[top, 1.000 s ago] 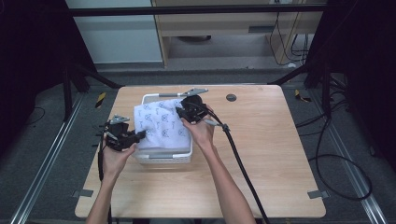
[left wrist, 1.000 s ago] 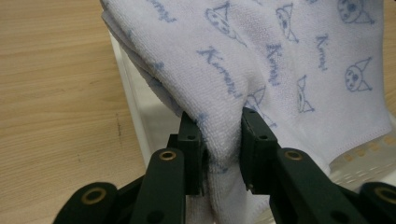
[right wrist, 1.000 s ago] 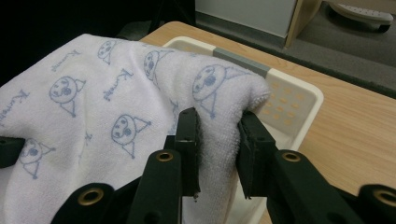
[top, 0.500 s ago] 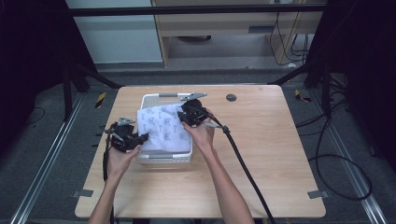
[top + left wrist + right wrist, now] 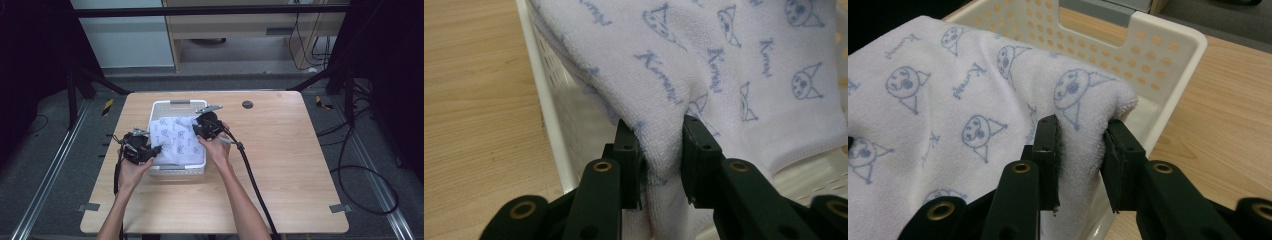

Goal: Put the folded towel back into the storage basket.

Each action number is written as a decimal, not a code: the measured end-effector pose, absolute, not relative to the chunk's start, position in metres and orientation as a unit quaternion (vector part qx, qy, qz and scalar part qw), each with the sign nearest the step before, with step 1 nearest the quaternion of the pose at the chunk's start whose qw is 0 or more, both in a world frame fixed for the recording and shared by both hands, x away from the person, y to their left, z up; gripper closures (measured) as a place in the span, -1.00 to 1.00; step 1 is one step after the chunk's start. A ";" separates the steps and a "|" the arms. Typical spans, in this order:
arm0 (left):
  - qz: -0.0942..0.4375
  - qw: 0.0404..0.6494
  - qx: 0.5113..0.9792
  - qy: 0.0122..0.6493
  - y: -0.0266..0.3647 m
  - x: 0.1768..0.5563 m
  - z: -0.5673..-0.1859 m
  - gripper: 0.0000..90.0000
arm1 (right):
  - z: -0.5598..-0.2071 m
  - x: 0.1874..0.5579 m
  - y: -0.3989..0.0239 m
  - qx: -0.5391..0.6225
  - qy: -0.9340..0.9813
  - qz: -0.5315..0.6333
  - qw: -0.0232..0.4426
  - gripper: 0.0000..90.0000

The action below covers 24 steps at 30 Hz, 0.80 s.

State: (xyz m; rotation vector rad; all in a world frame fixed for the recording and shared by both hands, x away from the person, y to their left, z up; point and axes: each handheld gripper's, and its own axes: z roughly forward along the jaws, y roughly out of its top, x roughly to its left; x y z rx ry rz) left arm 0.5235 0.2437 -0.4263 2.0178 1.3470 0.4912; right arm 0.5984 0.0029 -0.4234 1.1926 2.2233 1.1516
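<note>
A white towel (image 5: 175,140) printed with blue cat faces lies spread over a white perforated basket (image 5: 172,105) on the wooden table. My left gripper (image 5: 154,149) pinches the towel's near left edge; in the left gripper view its jaws are shut on a fold of the towel (image 5: 704,80) just inside the basket wall (image 5: 544,110). At the towel's far right corner my right gripper (image 5: 196,129) is shut on the cloth; the right gripper view has the towel (image 5: 948,115) bunched between the pads above the basket's rim (image 5: 1168,35).
The basket sits at the table's (image 5: 300,165) middle left, handle cut-out toward the far side. A small dark round hole (image 5: 247,104) marks the tabletop behind the right hand. The right gripper's cable (image 5: 252,180) trails toward the near edge. Dark frame posts flank the table.
Both grippers have come down with the towel, and the cloth now lies lower and flatter over the basket. The grips on the cloth are unchanged.
</note>
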 end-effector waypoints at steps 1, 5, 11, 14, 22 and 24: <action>0.188 0.325 0.771 0.514 0.243 0.524 -0.427 0.59 | -0.425 0.599 0.003 0.422 0.789 0.406 0.184 0.57; 0.188 0.321 0.771 0.516 0.243 0.525 -0.429 0.58 | -0.427 0.600 0.003 0.420 0.791 0.404 0.188 0.58; 0.189 0.317 0.774 0.515 0.242 0.526 -0.430 0.57 | -0.429 0.601 0.005 0.419 0.794 0.397 0.189 0.58; 0.190 0.312 0.774 0.516 0.243 0.526 -0.431 0.50 | -0.432 0.602 0.006 0.420 0.796 0.393 0.189 0.53; 0.212 0.319 0.766 0.516 0.245 0.523 -0.424 0.37 | -0.430 0.601 0.005 0.406 0.795 0.400 0.208 0.23; 0.219 0.326 0.761 0.516 0.246 0.520 -0.419 0.35 | -0.426 0.599 0.004 0.404 0.793 0.405 0.211 0.20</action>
